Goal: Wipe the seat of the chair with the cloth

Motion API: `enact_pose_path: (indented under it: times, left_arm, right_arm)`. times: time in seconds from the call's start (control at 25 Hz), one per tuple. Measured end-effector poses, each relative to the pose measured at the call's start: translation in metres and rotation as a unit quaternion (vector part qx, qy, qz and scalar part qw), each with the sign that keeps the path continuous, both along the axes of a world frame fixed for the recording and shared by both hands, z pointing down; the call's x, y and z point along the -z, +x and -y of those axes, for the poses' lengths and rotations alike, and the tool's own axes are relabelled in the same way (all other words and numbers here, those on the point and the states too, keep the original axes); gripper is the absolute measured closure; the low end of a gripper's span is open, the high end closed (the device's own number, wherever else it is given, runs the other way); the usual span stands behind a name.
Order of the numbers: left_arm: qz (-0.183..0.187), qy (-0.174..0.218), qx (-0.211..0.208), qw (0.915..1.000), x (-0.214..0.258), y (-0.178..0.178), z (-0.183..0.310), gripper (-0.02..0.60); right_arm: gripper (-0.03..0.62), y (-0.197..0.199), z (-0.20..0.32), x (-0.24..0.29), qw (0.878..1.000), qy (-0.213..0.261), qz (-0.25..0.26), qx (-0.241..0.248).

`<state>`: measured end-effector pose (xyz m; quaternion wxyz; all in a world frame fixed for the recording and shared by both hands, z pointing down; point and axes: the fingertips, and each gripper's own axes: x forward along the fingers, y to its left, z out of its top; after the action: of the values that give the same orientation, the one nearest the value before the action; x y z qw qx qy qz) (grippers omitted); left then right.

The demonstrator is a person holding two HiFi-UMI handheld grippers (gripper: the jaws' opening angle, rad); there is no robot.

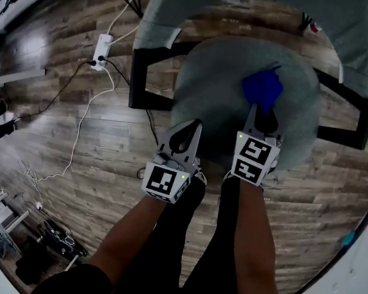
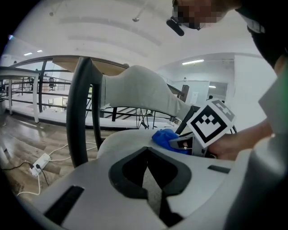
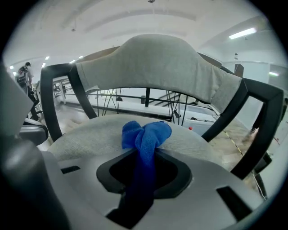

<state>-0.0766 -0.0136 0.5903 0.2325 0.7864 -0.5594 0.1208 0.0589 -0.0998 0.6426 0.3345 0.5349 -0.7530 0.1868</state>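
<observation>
Nearest are the person's forearms [image 1: 242,245], each hand with one gripper. The left gripper [image 1: 187,131] is at the near edge of the seat [image 1: 209,86], with its jaws brought almost together and nothing between them (only a thin strip of seat shows in the gap). The right gripper [image 1: 262,114] is just beside it, further over the seat, and its jaws are closed on the blue cloth [image 1: 262,87]. The cloth is bunched in front of the jaw tips and rests on the grey seat, near its middle. Behind the seat the grey backrest [image 3: 157,63] curves between the black frame [image 1: 143,77]. On the wooden floor [image 1: 70,141], left of the chair, lies a white power strip [image 1: 102,51] with cables.
</observation>
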Motion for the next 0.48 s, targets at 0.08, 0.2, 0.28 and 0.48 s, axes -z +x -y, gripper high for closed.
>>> enact_pose_path:
  times: [0.08, 0.2, 0.28, 0.48]
  left_arm:
    - [-0.001, 0.0, -0.005, 1.0, 0.0, 0.01, 0.001, 0.58]
    - [-0.001, 0.001, -0.015, 0.9999, 0.0, 0.024, 0.001, 0.58]
    - [-0.001, 0.0, -0.021, 0.9998, 0.0, 0.034, 0.002, 0.58]
    - [-0.003, -0.002, -0.034, 0.9994, 0.0, 0.057, 0.003, 0.58]
  right_arm:
    - [0.503, 0.016, 0.002, 0.001, 1.0, 0.001, -0.004, -0.01]
    - [0.503, 0.037, 0.003, 0.0, 1.0, 0.004, -0.006, -0.023]
    - [0.503, 0.05, 0.004, 0.0, 0.999, 0.006, -0.007, -0.032]
    - [0.503, 0.081, 0.004, 0.001, 0.998, 0.007, -0.011, -0.053]
